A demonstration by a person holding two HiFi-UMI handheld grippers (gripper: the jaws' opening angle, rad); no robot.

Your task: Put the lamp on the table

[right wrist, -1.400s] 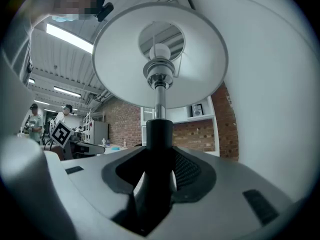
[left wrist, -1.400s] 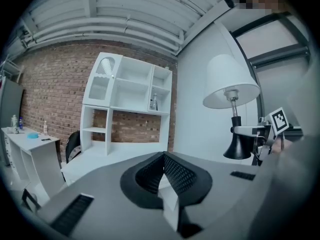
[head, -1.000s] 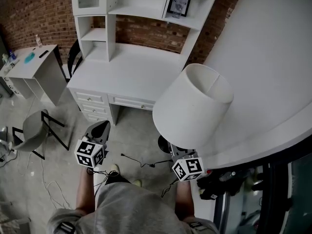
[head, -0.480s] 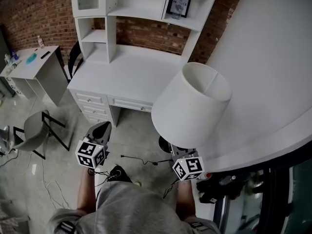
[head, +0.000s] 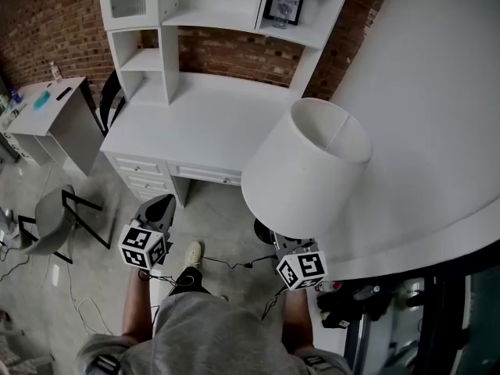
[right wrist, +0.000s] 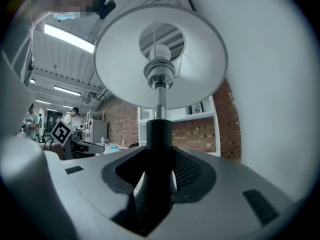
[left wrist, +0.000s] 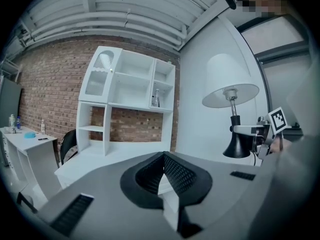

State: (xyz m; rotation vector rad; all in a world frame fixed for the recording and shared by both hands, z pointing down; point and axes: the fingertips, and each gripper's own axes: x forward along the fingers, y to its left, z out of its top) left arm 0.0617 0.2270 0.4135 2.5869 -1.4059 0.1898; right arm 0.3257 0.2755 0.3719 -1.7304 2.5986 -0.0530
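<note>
The lamp has a white shade (head: 305, 170) and a black flared base (head: 264, 230). My right gripper (head: 284, 245) is shut on its black stem just above the base and holds it upright over the floor. In the right gripper view the stem (right wrist: 159, 149) fills the gap between the jaws of the right gripper (right wrist: 158, 170), with the shade (right wrist: 160, 49) overhead. The white desk (head: 199, 123) stands ahead, its top bare. My left gripper (head: 162, 207) is shut and holds nothing. The left gripper view shows the left gripper (left wrist: 163, 157), the lamp (left wrist: 230, 86) at right and the desk (left wrist: 95, 160).
A white hutch (head: 205, 18) with a framed picture (head: 283, 5) sits at the desk's back. A small grey table (head: 48, 112) and a folding chair (head: 55, 217) stand at left. Cables (head: 234, 264) lie on the floor. A large white curved panel (head: 437, 100) rises at right.
Both grippers and the lamp have come closer to the desk. The person's foot has stepped forward. Neither grip has changed.
</note>
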